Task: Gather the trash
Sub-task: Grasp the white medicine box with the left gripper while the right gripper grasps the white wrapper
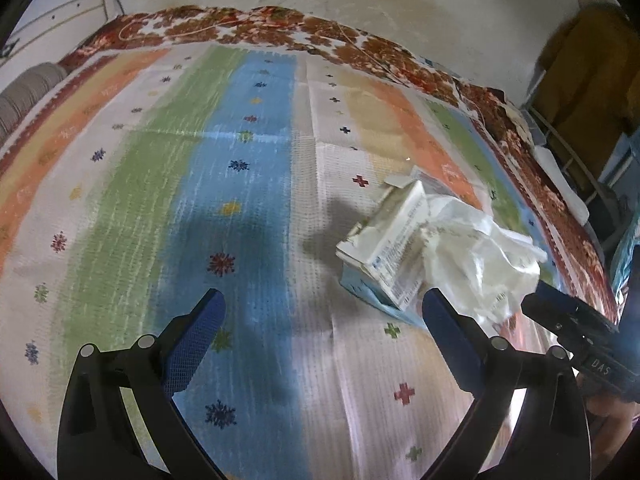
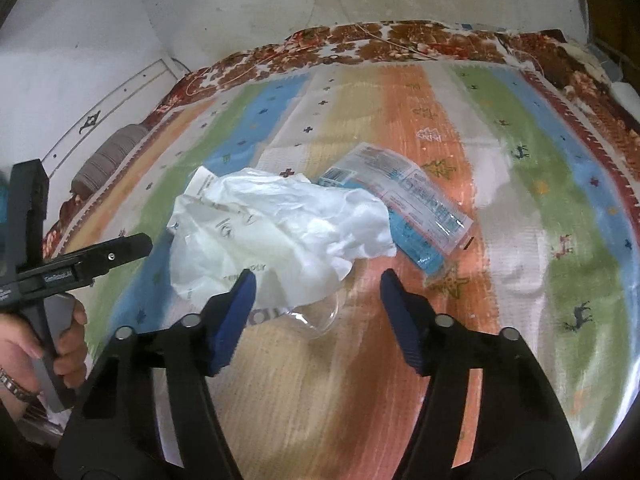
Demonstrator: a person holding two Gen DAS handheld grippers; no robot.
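Note:
A crumpled white plastic bag lies on a striped rug, with a flattened blue-and-white package beside it on the right. My right gripper is open just in front of the bag, its left finger at the bag's near edge. In the left wrist view the same bag and a white-and-blue carton sit at the right. My left gripper is open and empty, to the left of the pile, with its right finger near the carton.
A red floral blanket borders the rug's far edge against a stained white wall. A grey ribbed bolster lies at the far left. Furniture legs and a white cabinet stand at the right.

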